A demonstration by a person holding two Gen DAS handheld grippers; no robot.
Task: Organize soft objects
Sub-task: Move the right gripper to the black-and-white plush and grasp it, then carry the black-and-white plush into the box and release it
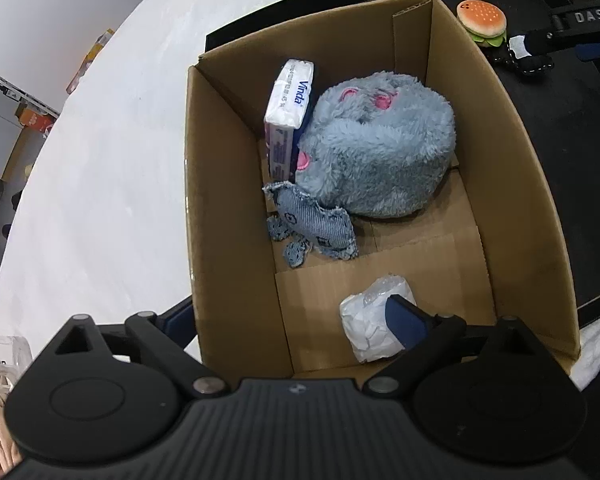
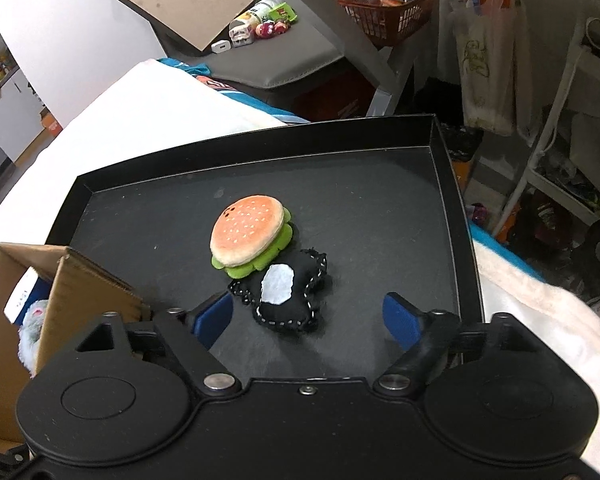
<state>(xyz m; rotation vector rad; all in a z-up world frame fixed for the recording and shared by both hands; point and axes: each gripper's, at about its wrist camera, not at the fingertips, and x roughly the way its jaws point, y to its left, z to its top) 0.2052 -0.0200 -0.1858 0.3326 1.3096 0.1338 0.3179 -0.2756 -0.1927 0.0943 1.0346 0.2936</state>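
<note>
at the near end of the cardboard box [image 1: 520, 208] the left gripper [image 1: 296, 320] hangs spread wide, one blue pad just beside a crumpled white packet [image 1: 366, 324] on the box floor, not pinching it; further in lie a denim toy [image 1: 312, 228], a grey furry plush [image 1: 380, 148] and a tissue pack [image 1: 288, 116] against the far left wall; over the black tray [image 2: 380, 184] the right gripper [image 2: 308, 320] stands spread around nothing, the black felt toy [image 2: 288, 296] just ahead, touching the burger plush [image 2: 248, 236] beyond it
</note>
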